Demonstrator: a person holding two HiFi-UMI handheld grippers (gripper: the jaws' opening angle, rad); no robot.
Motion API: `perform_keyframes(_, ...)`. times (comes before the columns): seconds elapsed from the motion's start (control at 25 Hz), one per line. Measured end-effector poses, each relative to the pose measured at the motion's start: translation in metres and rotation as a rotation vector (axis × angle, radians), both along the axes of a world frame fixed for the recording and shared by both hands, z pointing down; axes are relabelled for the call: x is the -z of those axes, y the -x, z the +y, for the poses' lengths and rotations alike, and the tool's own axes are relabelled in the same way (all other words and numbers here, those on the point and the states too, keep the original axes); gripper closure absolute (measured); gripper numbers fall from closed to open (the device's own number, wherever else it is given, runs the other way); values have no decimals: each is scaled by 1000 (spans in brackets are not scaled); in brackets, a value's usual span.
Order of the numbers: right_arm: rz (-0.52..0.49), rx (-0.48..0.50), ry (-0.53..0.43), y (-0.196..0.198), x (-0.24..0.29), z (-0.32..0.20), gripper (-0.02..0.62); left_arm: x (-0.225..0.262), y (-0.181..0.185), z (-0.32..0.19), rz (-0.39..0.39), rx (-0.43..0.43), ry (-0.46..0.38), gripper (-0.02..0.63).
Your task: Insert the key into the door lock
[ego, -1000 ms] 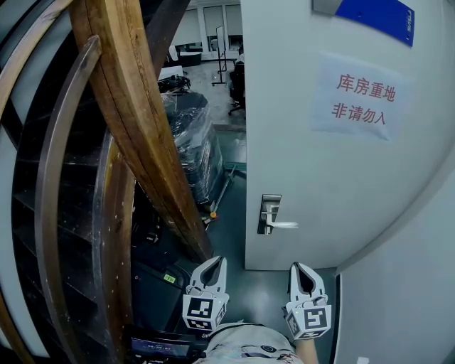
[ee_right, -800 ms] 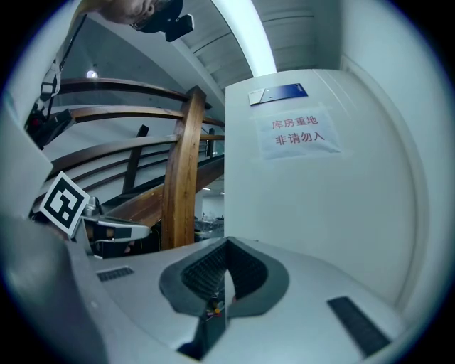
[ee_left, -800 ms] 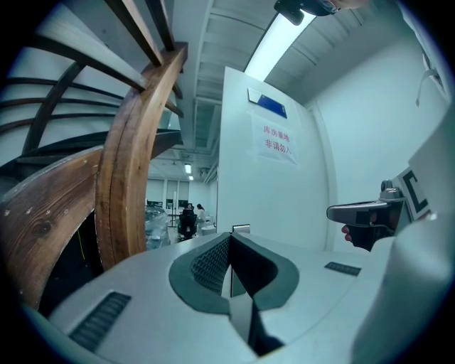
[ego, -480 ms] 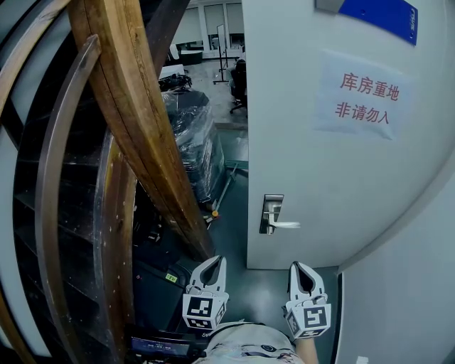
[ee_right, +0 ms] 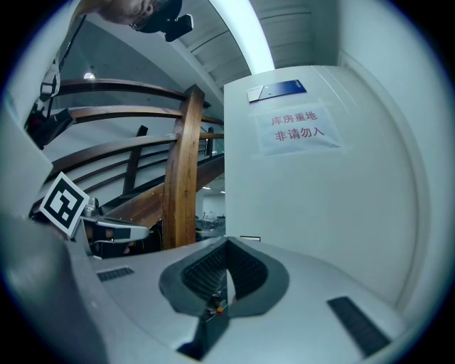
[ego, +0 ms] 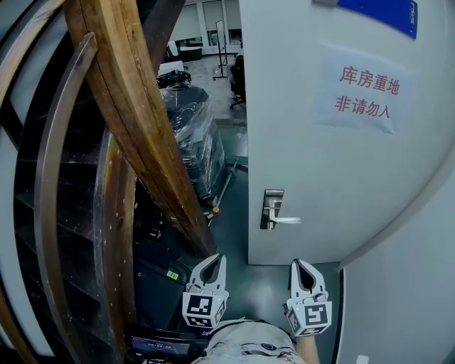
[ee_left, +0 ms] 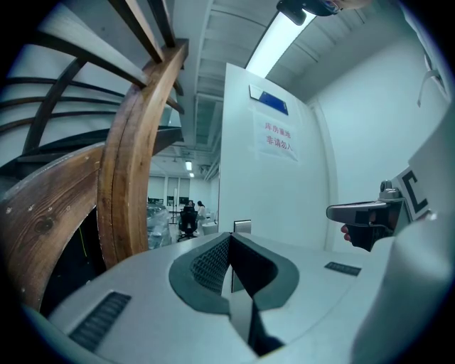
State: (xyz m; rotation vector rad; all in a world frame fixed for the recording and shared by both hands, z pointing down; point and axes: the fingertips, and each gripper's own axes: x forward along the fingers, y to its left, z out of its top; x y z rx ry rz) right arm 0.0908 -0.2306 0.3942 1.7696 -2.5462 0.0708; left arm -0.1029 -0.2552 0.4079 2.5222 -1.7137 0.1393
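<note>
Door lock (ego: 271,208) at door's (ego: 320,178) left edge, well ahead; my left gripper (ego: 212,259) closed empty, right gripper (ego: 299,264) pinching small item (ee_right: 217,307).

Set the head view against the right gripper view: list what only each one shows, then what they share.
Only the head view shows the door's lever handle and the right gripper from outside, with its marker cube. Only the right gripper view shows the ceiling light strip and a close look along that gripper's own shut jaws. Both show the white door, its paper sign, the blue plate, the wooden beam and the left gripper.
</note>
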Motion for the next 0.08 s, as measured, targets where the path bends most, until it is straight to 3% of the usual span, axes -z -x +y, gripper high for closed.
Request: perform_keyframes(0.08, 0, -1, 3, -1, -1, 0, 589, -1, 0, 0, -1, 2, 2, 601)
